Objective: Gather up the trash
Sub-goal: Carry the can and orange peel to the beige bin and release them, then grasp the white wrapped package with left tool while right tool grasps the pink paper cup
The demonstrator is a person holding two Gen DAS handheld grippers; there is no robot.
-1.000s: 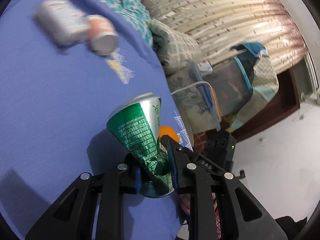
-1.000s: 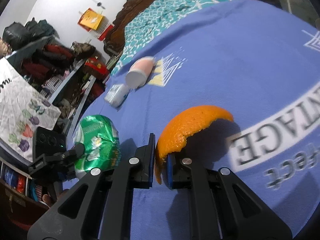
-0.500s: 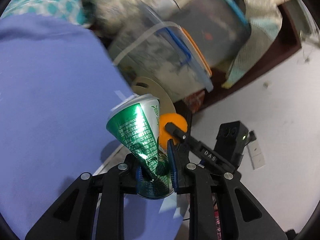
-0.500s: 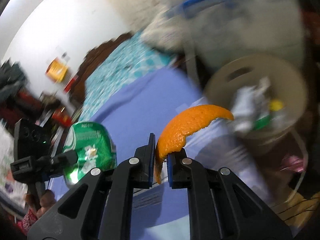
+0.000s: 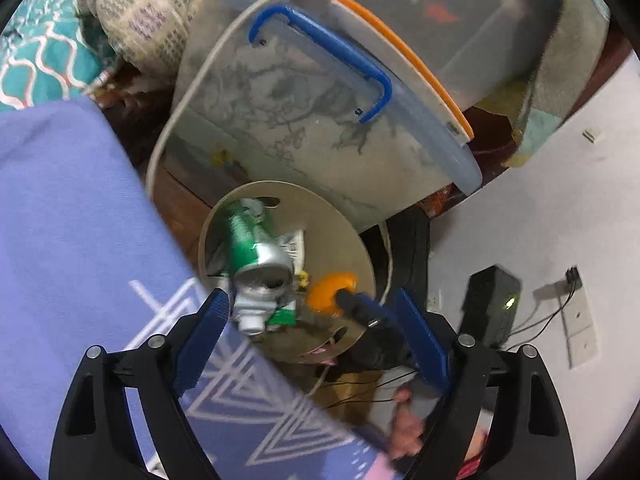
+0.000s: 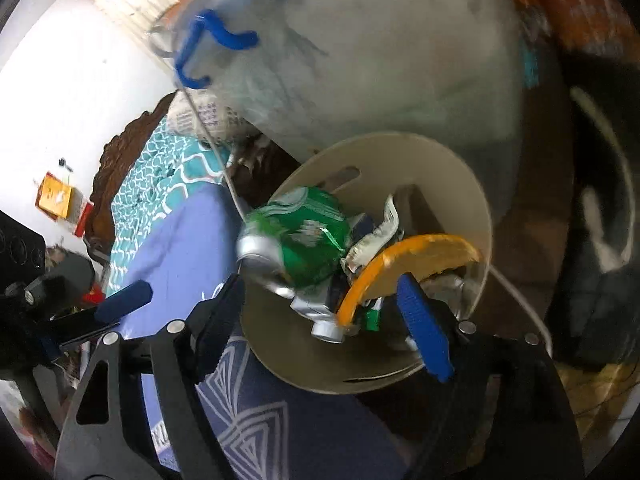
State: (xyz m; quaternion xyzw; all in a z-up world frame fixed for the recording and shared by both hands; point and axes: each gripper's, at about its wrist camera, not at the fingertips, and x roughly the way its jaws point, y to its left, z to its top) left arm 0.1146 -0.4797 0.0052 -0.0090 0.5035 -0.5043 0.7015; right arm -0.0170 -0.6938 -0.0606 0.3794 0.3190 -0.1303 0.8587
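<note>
The beige trash bin [image 5: 320, 205] [image 6: 442, 160] stands beside the purple bed cover and holds paper scraps and a crushed silver can. My left gripper [image 5: 311, 307] hangs over it, its jaws opening. The dented green can [image 5: 256, 251] [image 6: 308, 236] is loose beyond the pads, dropping into the bin. My right gripper [image 6: 320, 285] is over the bin too, jaws opening. The orange peel [image 6: 404, 254] [image 5: 330, 286] lies free at the tip of its right finger, with no pad pressing on it. One blue pad of the left gripper [image 6: 124, 300] shows at the left of the right wrist view.
A large clear storage box [image 5: 304, 120] [image 6: 380, 60] with a blue handle and orange-edged lid stands right behind the bin. The purple bed cover [image 5: 68, 220] fills the left. A white cord [image 5: 160, 140] loops past. A black device [image 5: 494, 304] with a green light sits on the floor.
Both grippers swung off the bed to above the bin. Both went from shut to open, so the green can and the orange peel came free and are dropping in.
</note>
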